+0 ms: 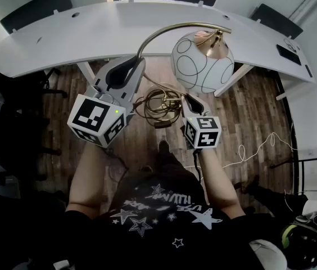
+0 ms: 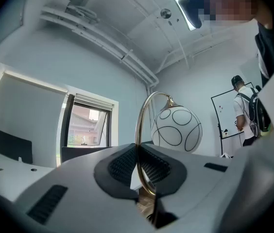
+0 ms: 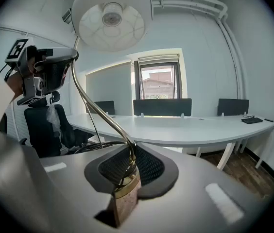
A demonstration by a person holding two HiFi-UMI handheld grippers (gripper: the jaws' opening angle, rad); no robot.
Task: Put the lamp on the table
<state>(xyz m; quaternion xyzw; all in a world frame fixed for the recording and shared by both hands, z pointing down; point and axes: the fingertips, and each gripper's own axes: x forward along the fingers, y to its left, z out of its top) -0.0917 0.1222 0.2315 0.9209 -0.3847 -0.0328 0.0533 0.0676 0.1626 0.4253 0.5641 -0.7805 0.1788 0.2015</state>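
The lamp has a white globe shade [image 1: 202,61] with black circles and a curved brass stem [image 1: 164,31]. I hold it in the air over the wooden floor, short of the white table [image 1: 91,32]. My left gripper [image 1: 128,67] is shut on the stem partway up, and the stem [image 2: 139,135] runs between its pads with the globe [image 2: 176,130] beyond. My right gripper [image 1: 190,102] is shut on the brass block [image 3: 124,200] at the stem's lower end. Brass wire loops [image 1: 157,106] hang between the two grippers. In the right gripper view the shade [image 3: 111,16] hangs overhead.
Dark chairs [image 1: 37,7] stand behind the long curved table, and a black office chair [image 3: 44,130] is at the left. A white cable [image 1: 259,148] trails on the floor. A person [image 2: 246,115] stands by a whiteboard. A keyboard [image 1: 289,53] lies at the table's right end.
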